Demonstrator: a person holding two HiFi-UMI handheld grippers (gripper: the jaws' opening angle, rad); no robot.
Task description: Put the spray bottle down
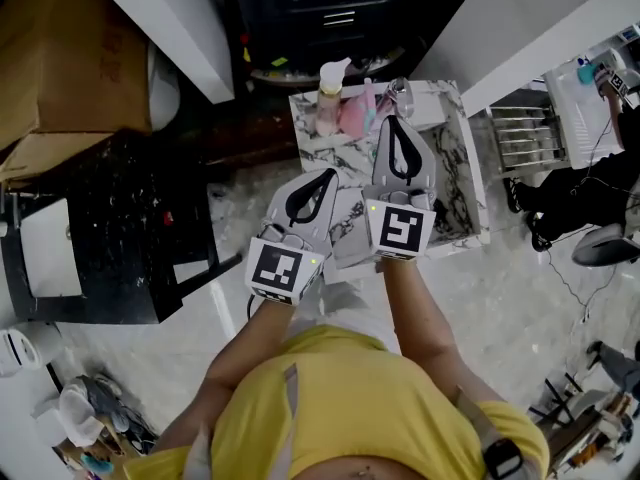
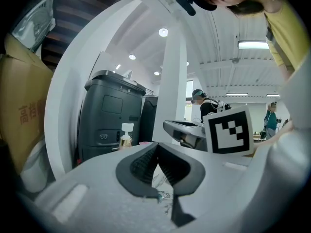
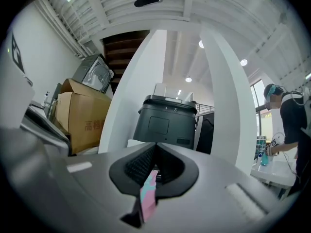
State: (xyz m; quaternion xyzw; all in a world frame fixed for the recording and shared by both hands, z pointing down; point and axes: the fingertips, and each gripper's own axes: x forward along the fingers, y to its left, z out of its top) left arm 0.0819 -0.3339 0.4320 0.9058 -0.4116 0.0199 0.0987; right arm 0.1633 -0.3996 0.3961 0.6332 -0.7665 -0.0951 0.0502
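Pink obj [image 1: 355,116] partly hid behind R gripper [image 1: 400,120].

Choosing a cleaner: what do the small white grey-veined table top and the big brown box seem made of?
The white grey-veined table top looks like marble or marble-print laminate, smooth with grey veins; which, I cannot tell. The brown box looks like matte cardboard: plain tan faces, folded flap.

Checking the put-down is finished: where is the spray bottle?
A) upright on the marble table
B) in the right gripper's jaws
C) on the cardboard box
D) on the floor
A: the spray bottle stands upright on the marble table, next to a pink thing.
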